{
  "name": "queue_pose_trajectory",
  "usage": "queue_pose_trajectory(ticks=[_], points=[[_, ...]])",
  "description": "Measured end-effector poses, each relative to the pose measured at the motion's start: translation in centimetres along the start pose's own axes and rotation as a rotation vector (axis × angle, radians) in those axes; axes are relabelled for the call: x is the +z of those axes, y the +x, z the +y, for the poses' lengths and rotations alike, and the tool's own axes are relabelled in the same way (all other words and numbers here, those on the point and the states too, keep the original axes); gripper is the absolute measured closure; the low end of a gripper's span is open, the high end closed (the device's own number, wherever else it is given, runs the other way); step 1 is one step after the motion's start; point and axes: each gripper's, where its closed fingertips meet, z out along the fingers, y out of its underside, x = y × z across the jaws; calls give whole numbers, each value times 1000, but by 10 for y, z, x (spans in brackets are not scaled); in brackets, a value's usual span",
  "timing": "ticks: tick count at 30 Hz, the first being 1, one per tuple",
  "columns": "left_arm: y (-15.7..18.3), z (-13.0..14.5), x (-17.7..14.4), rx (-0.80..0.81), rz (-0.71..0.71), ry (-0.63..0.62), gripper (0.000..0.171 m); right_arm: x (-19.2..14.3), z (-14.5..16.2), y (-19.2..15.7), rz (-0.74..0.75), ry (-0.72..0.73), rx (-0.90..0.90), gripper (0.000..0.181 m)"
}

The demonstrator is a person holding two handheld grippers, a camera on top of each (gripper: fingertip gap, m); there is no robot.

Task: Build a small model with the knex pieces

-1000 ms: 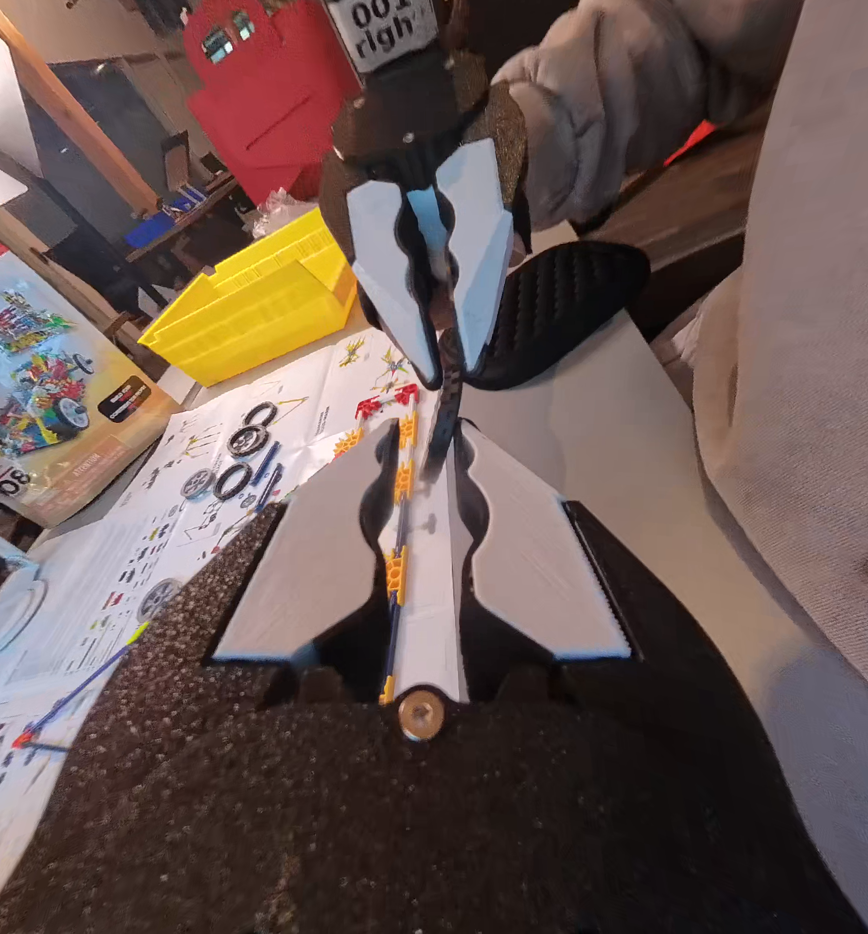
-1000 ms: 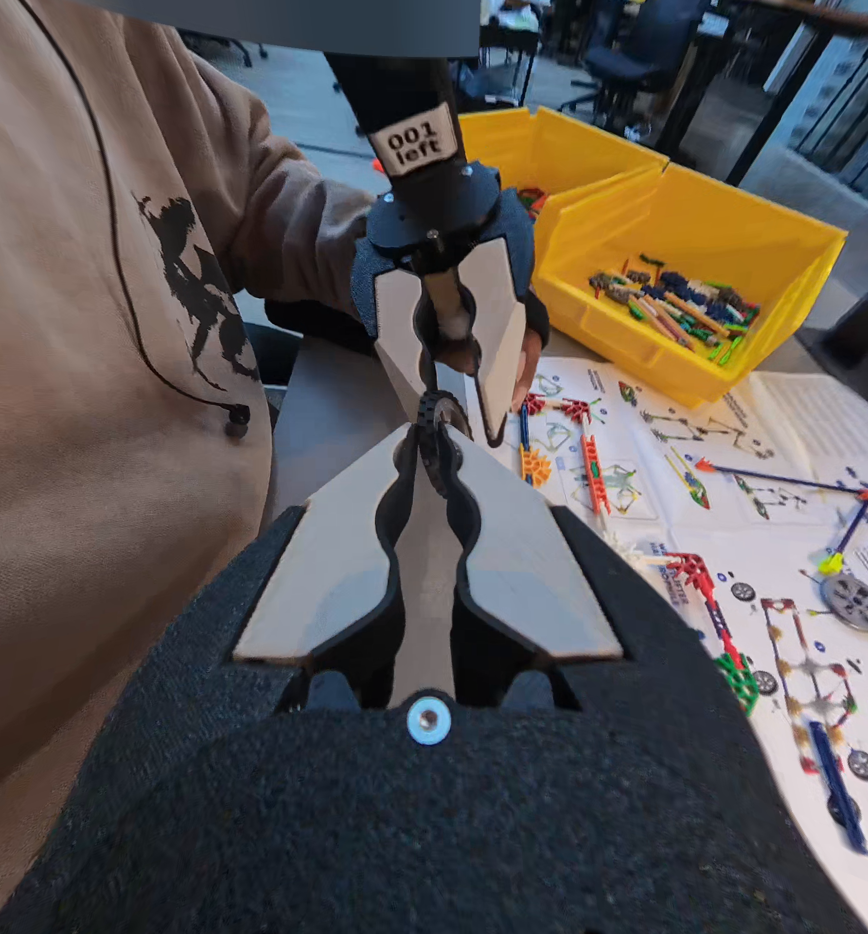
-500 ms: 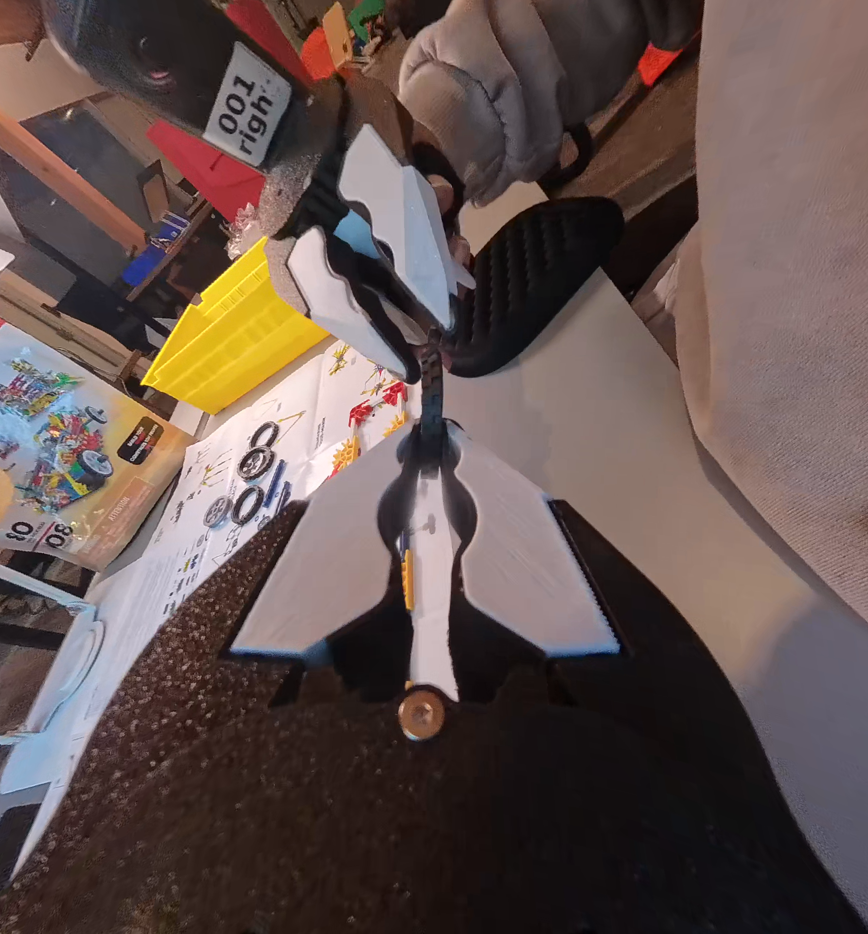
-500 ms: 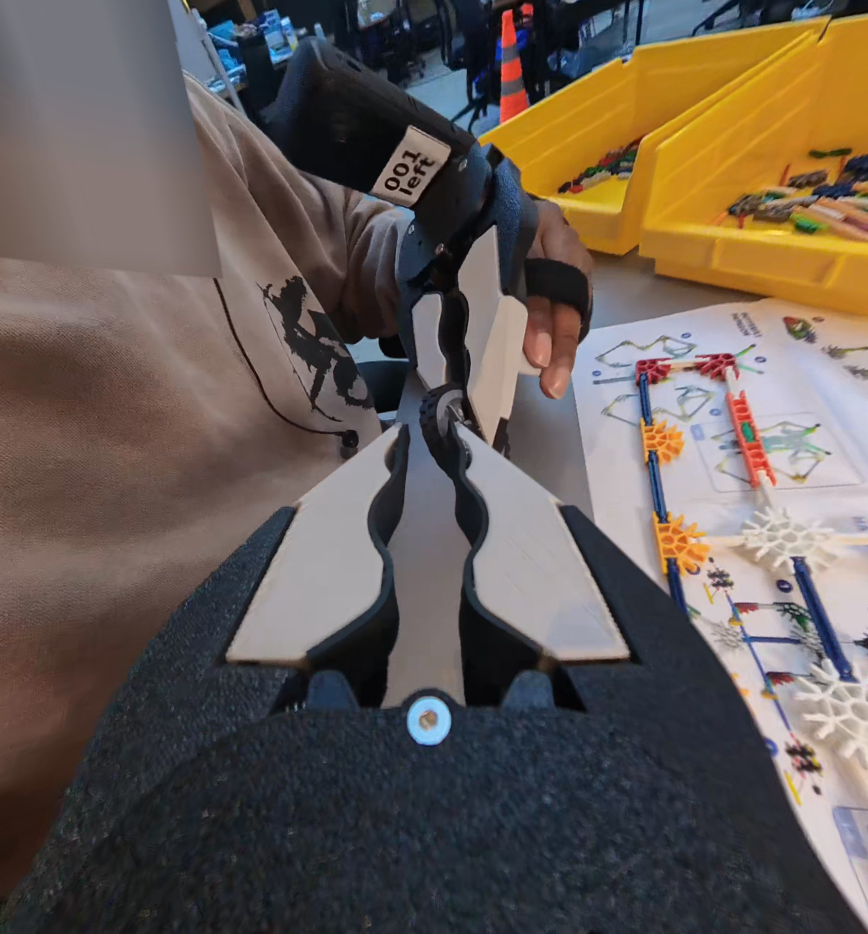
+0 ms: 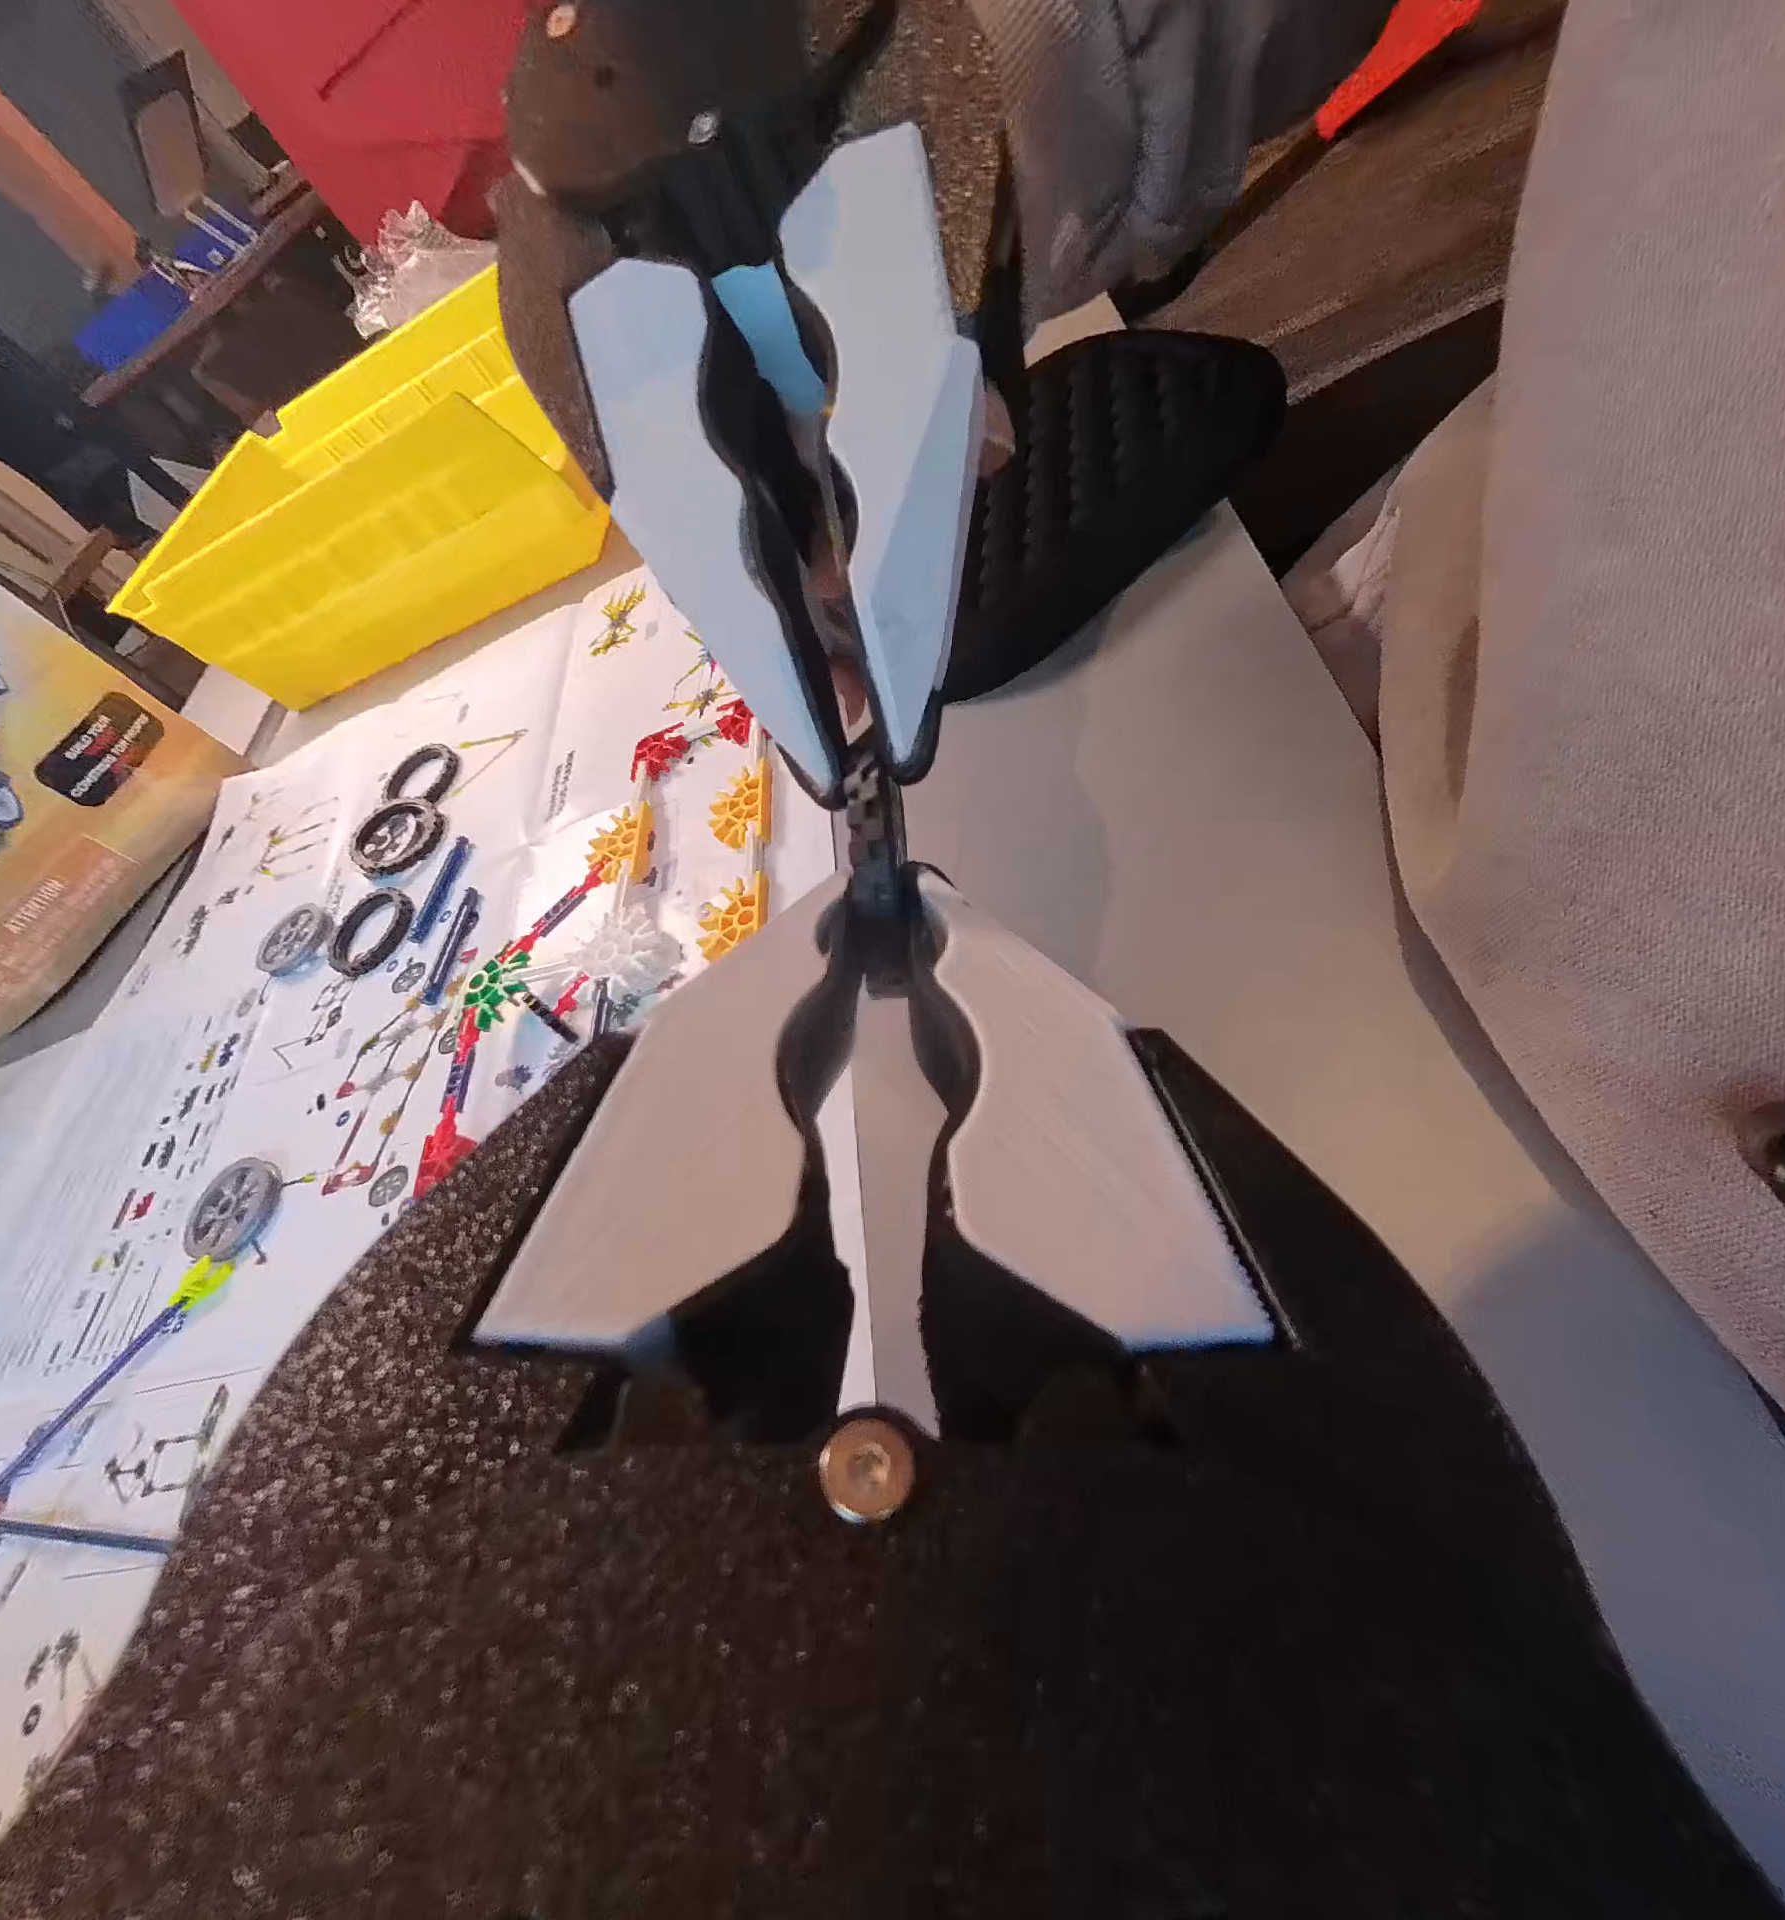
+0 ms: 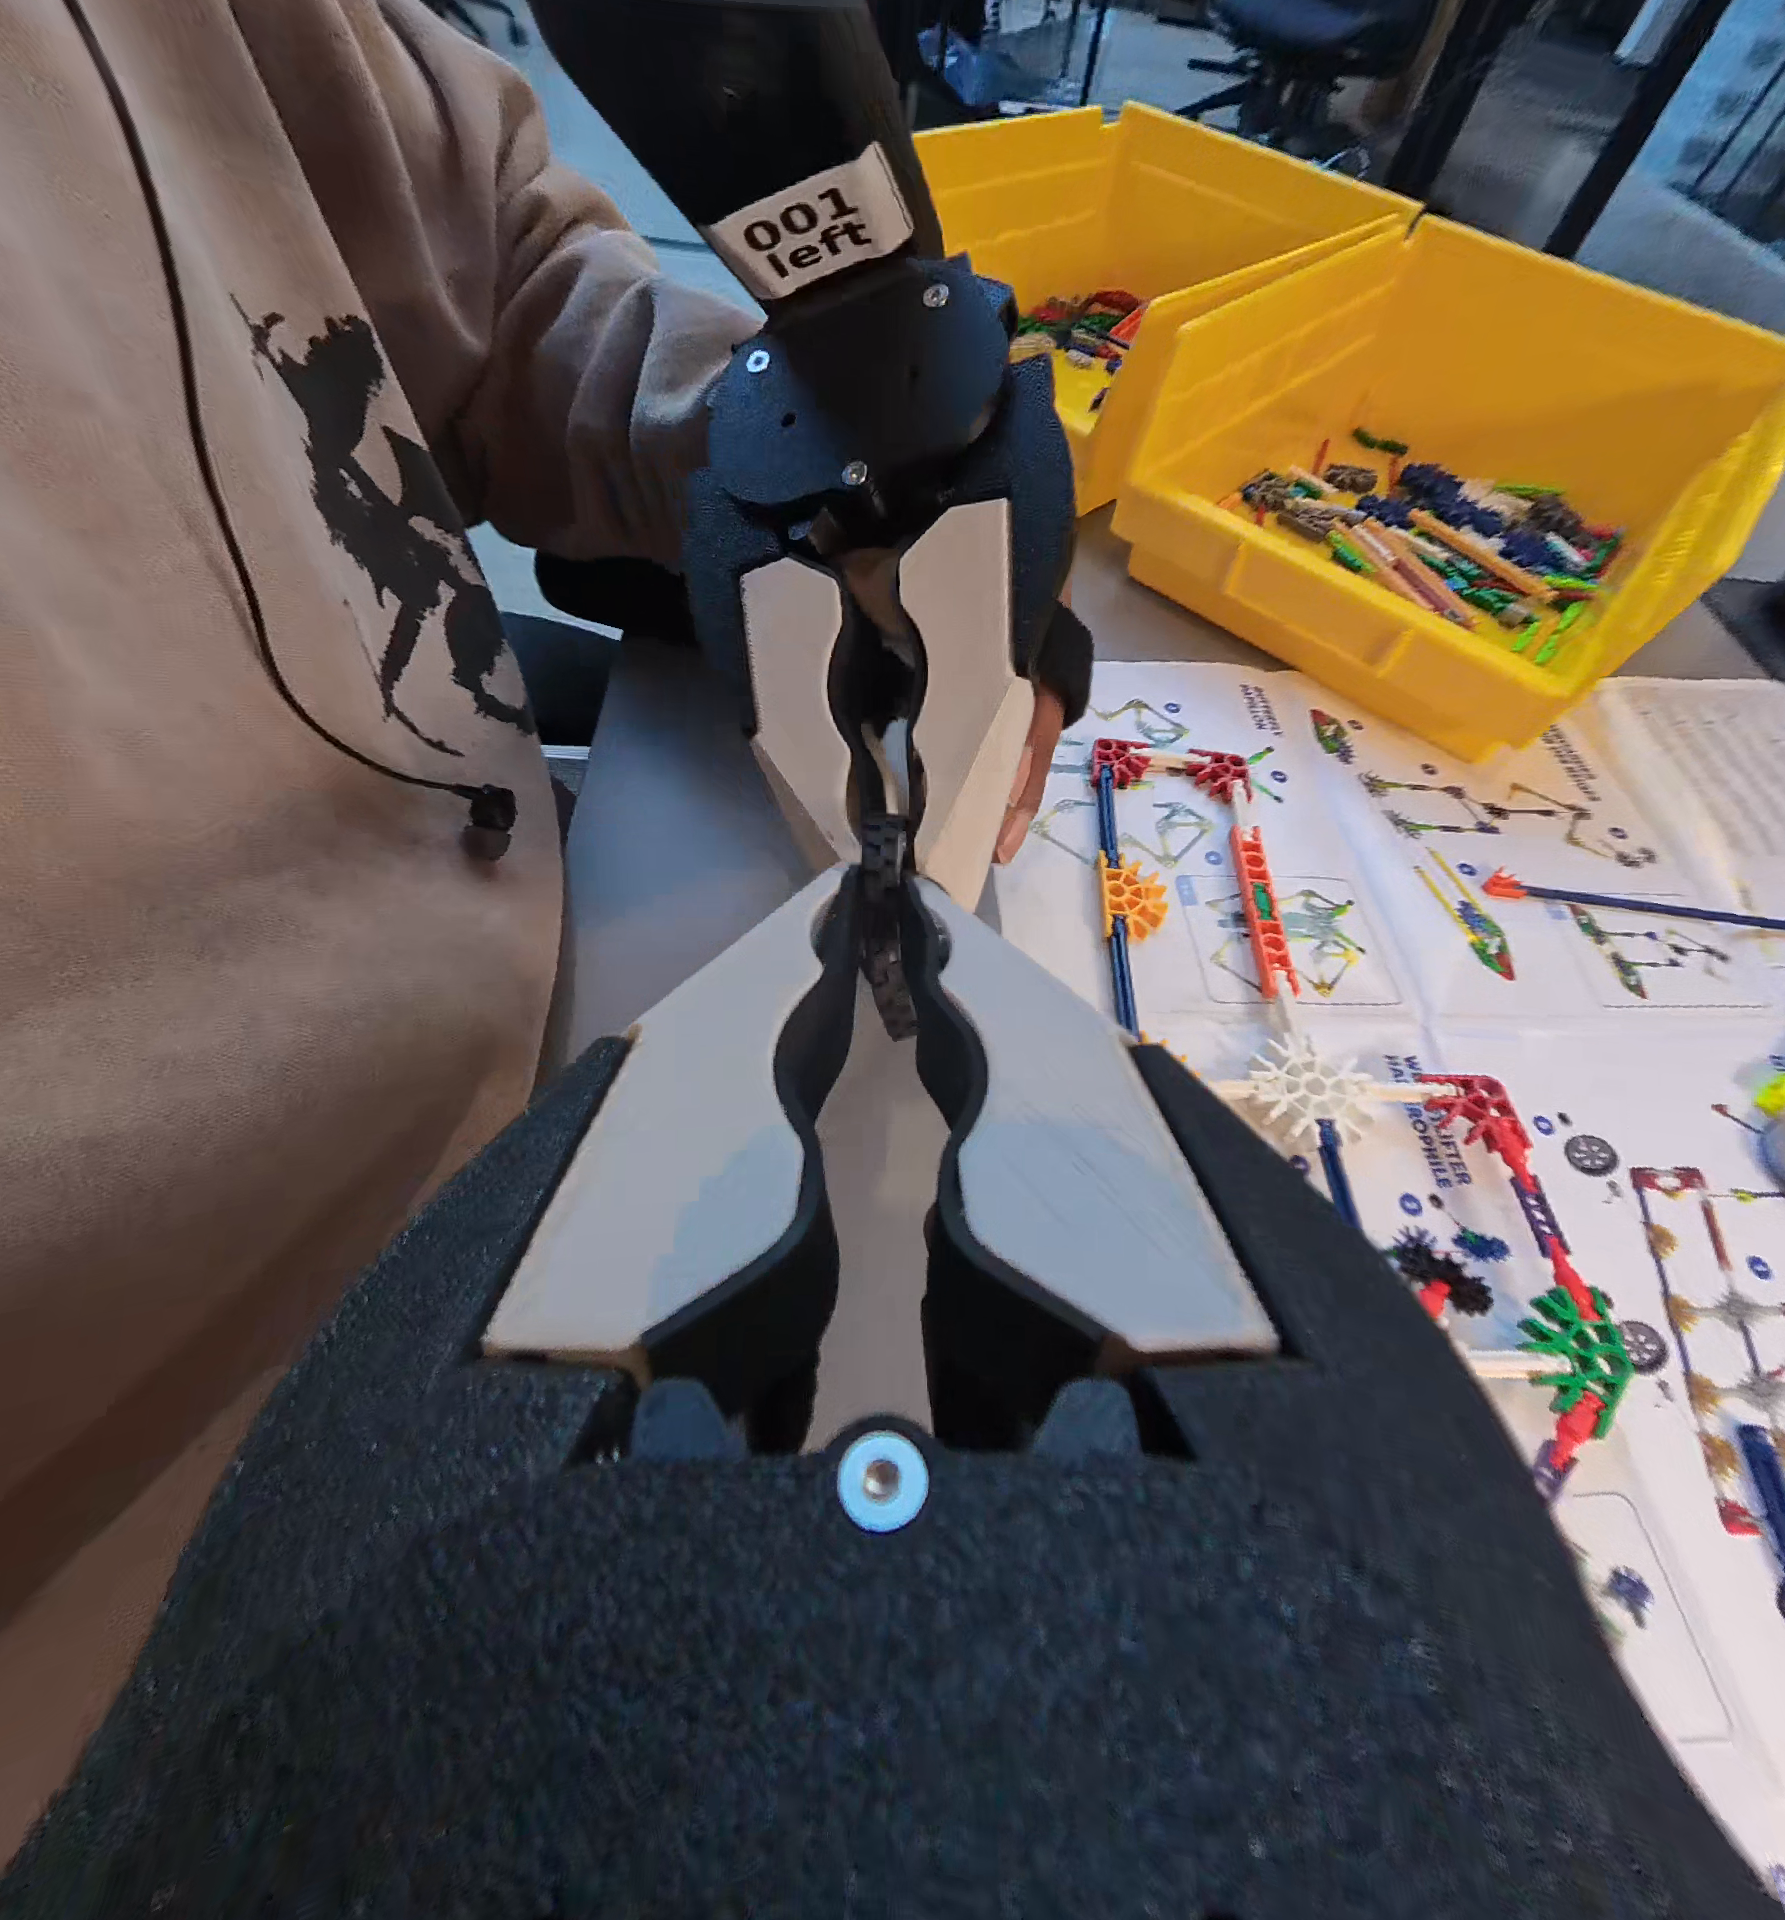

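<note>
Both grippers have swung back upright, facing tip to tip. Left gripper [image 5: 875,914] and right gripper [image 6: 880,904] are each clamped on one small black toy tyre [image 6: 888,935], held edge-on between them above the grey table [image 5: 1179,831], beside the instruction sheet [image 6: 1387,935]

Two yellow bins [image 6: 1470,582] stand at the upper right of the right wrist view, the nearer one holding a heap of coloured rods [image 6: 1428,540]. Below them a white instruction sheet [image 6: 1407,935] lies flat on the grey desk [image 6: 659,862], with a rod-and-connector frame [image 6: 1179,883] on it. At centre left of the left wrist view, black tyres [image 5: 389,831] and a grey wheel [image 5: 228,1210] rest on the sheet; a printed box [image 5: 46,831] sits at the left edge.
</note>
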Motion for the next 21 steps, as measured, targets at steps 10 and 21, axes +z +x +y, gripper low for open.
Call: queue_pose_trajectory(ticks=[10, 21], points=[[-7, -10, 0, -523, 167, 99, 168, -8, -8, 23, 248, 103, 4, 177], [22, 47, 21, -743, 280, -235, 158, 3, 84, 7, 44, -244, 660, 175]])
